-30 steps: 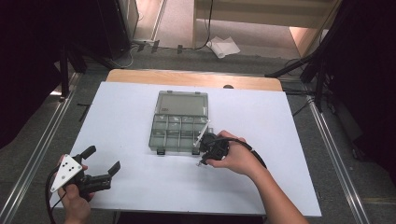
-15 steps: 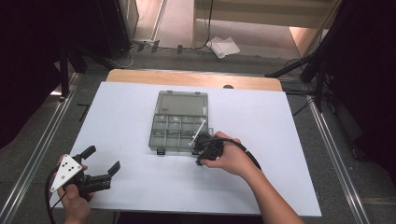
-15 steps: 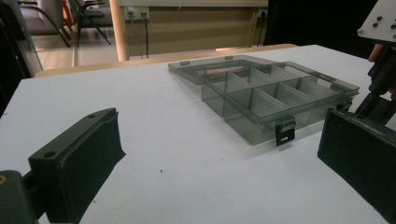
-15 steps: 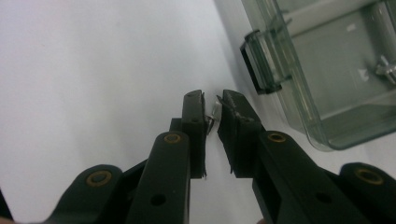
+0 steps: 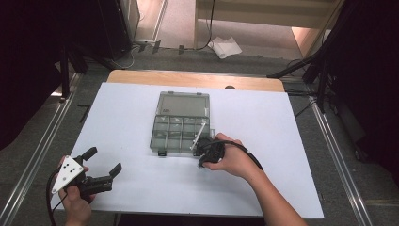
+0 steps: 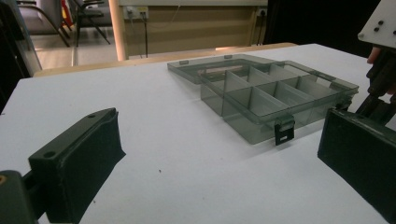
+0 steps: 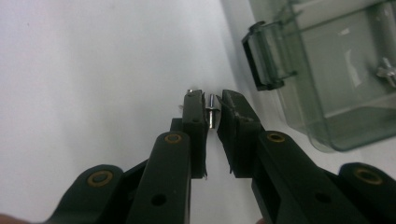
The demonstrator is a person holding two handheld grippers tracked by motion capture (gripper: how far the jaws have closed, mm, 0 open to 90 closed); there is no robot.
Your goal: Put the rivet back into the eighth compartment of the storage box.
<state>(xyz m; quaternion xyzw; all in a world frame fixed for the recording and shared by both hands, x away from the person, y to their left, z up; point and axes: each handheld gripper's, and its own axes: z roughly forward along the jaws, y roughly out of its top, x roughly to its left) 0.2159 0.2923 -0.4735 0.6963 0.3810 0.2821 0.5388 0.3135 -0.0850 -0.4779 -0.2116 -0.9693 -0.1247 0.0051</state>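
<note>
— Detail differs by view? 
— Yes. From the right gripper view, the right gripper (image 7: pixel 212 109) has its fingers nearly closed on a small metal pin (image 7: pixel 211 113); from the high view that pin is too small to make out. 
— Its look? 
— Short, silvery, upright between the pads, just above the white desk (image 7: pixel 93 70), beside the organizer box (image 5: pixel 181 127). 
— The box? 
— Smoky clear plastic, lid open flat, divided compartments; one holds a small metal part (image 7: pixel 387 70). The left gripper (image 5: pixel 101 162) has its fingers wide apart, holding nothing.
</note>
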